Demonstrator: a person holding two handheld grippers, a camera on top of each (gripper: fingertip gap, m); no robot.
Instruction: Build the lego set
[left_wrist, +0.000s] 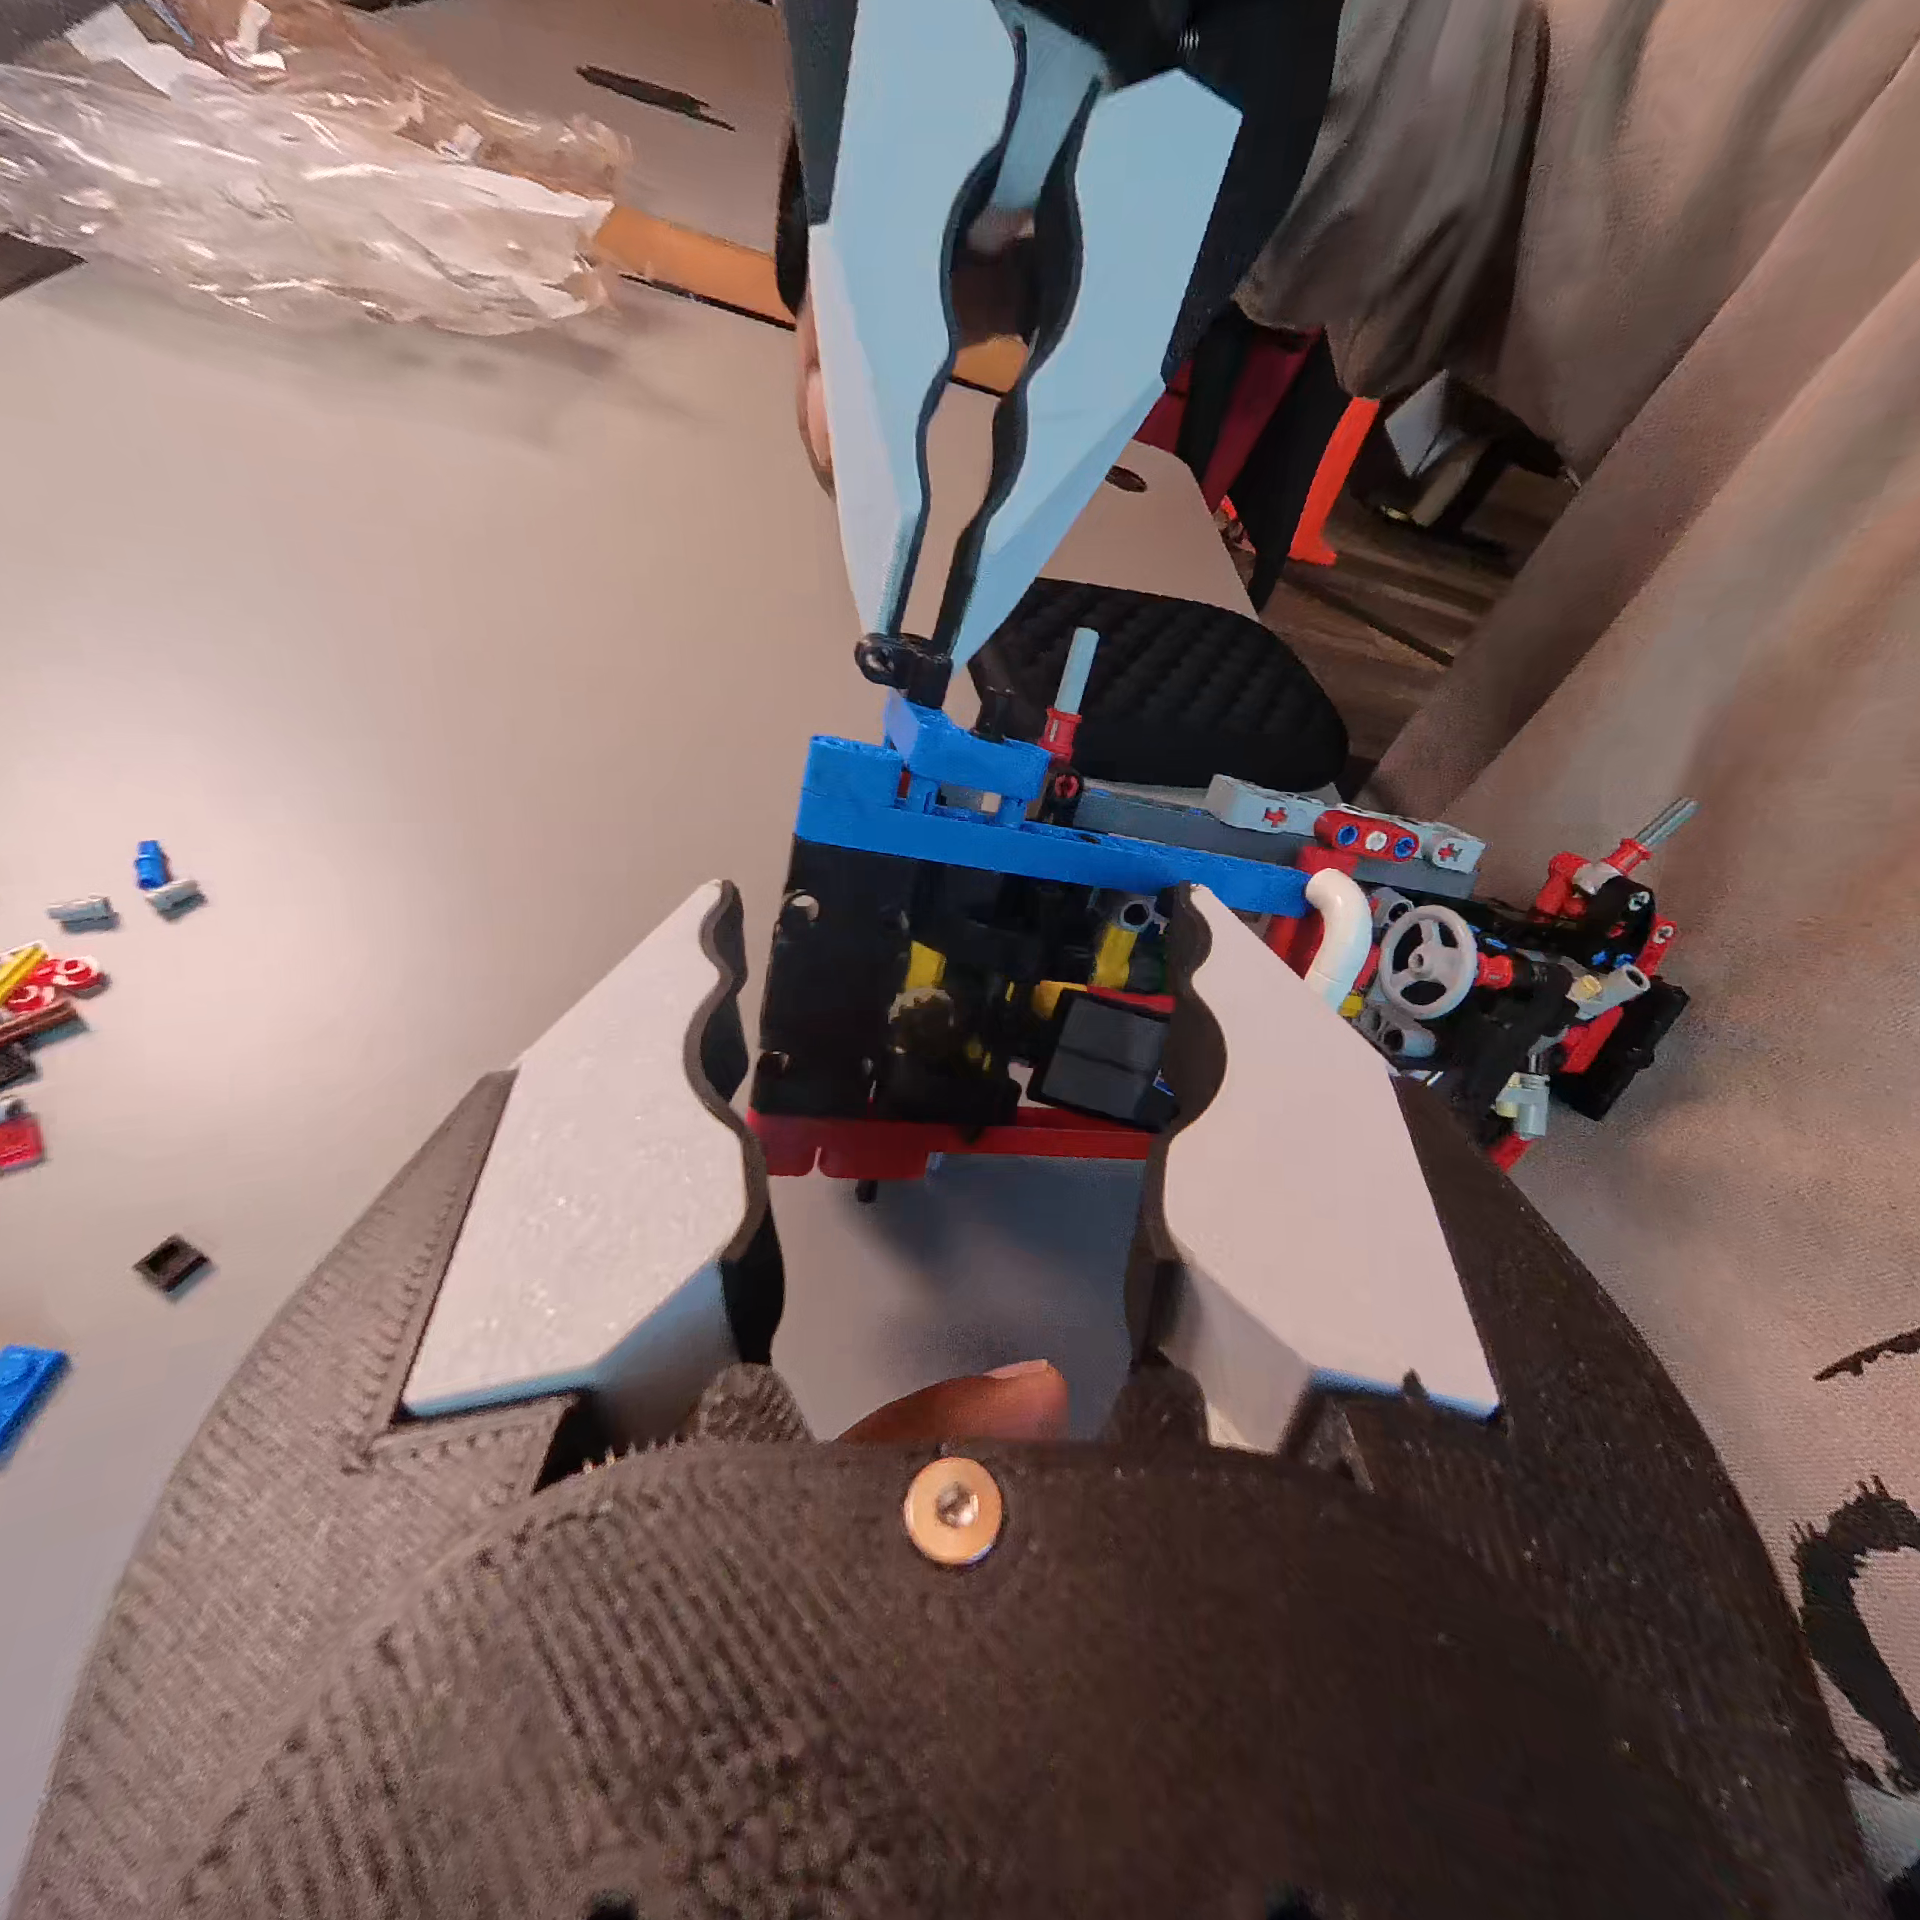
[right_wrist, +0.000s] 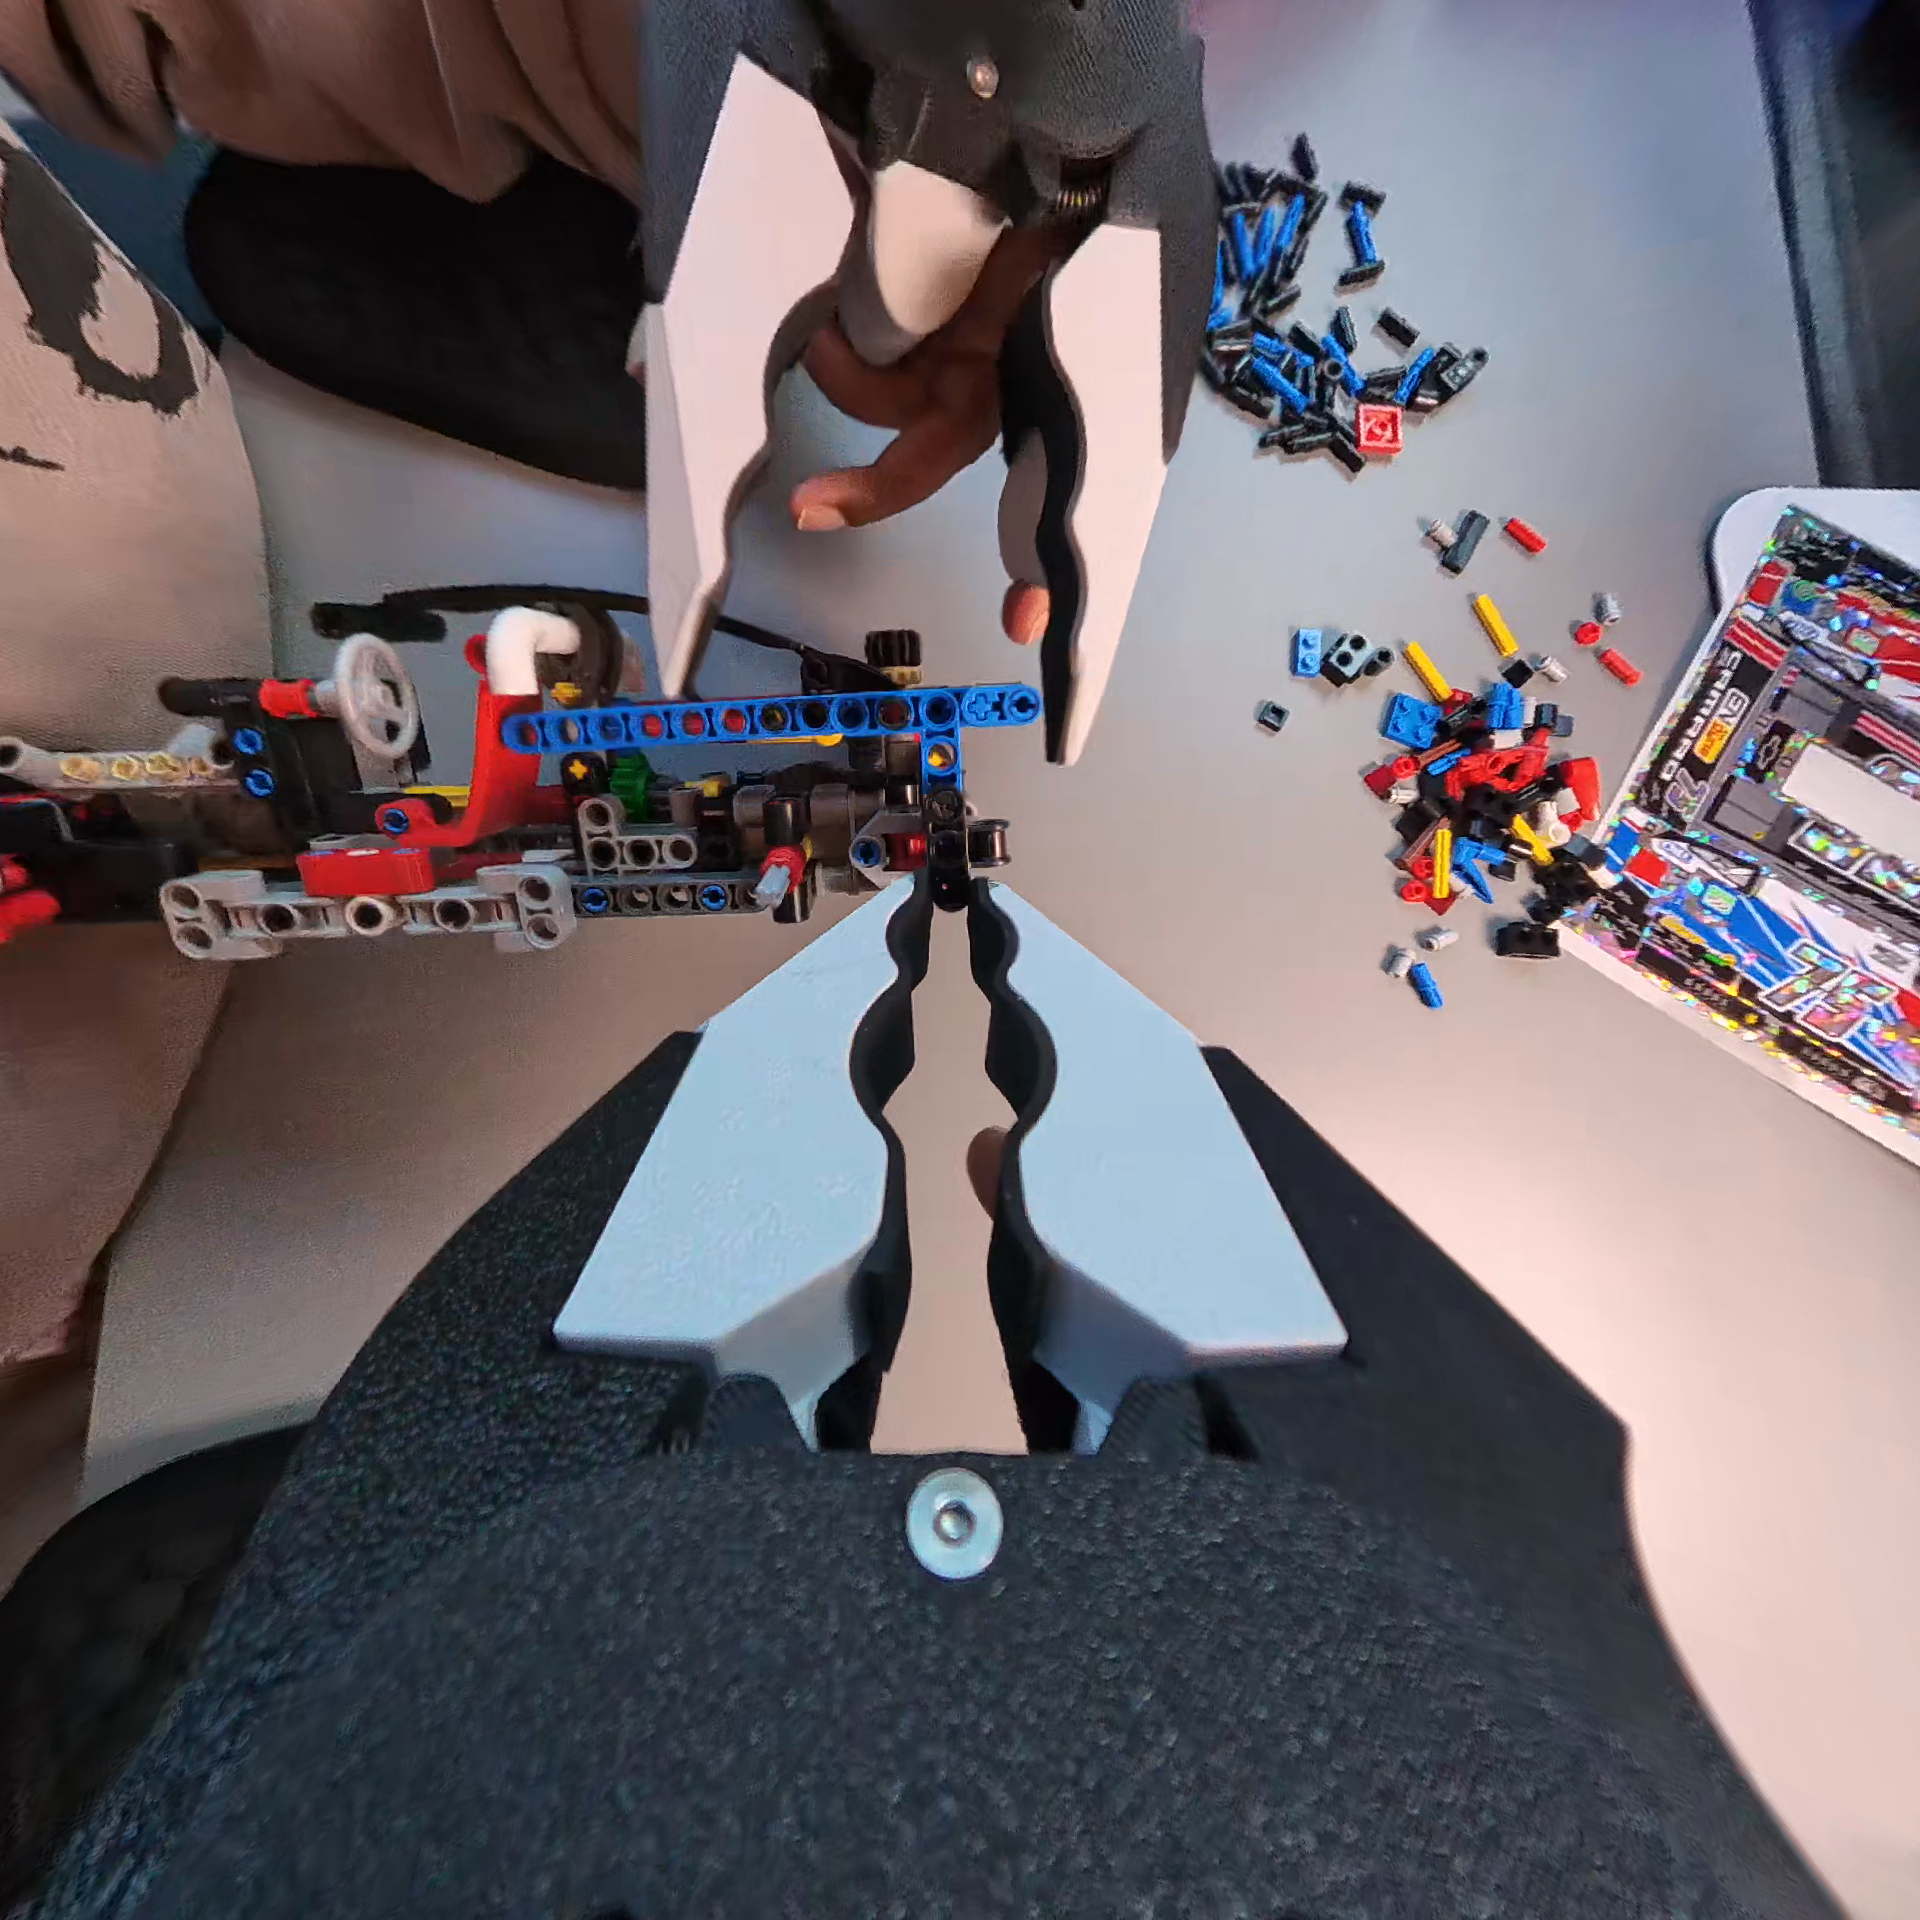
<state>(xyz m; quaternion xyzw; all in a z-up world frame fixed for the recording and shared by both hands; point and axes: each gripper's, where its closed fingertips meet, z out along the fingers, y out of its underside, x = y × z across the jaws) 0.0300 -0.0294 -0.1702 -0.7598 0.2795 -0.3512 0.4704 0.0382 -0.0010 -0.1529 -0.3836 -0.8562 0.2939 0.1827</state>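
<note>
I am looking at the partly built lego model (right_wrist: 582, 821), a long chassis of black, red, grey and yellow parts that is lying on the grey table (right_wrist: 1299, 1195) close to its near edge. A blue beam (right_wrist: 769, 715) full of holes is running along its upper side, and a grey steering wheel (right_wrist: 369, 681) is sitting toward the far end beside a white curved pipe (right_wrist: 520, 642).

My right gripper (right_wrist: 948, 891) is pinching a small black connector (right_wrist: 948, 850) at the model's end; its jaws are nearly shut, with only that piece between the tips. In the left wrist view this same gripper is coming down from above, with the connector (left_wrist: 902, 657) sitting just over the blue block on top of the model.

My left gripper (left_wrist: 961, 914) is standing wide open with its two fingers straddling the model's near end; whether the pads are actually touching the sides, I cannot tell. A fingertip is showing behind the jaws.

Farther out, a heap of loose bricks (right_wrist: 1486, 800) in red, blue, yellow and black is lying right of the model, with a second pile of black and blue pins (right_wrist: 1299, 332) beyond it. A glittery sticker sheet (right_wrist: 1787, 790) is lying at the right edge, touching the brick heap. In the left wrist view, crumpled clear plastic bags (left_wrist: 291, 208) are lying at the far left of the table.
</note>
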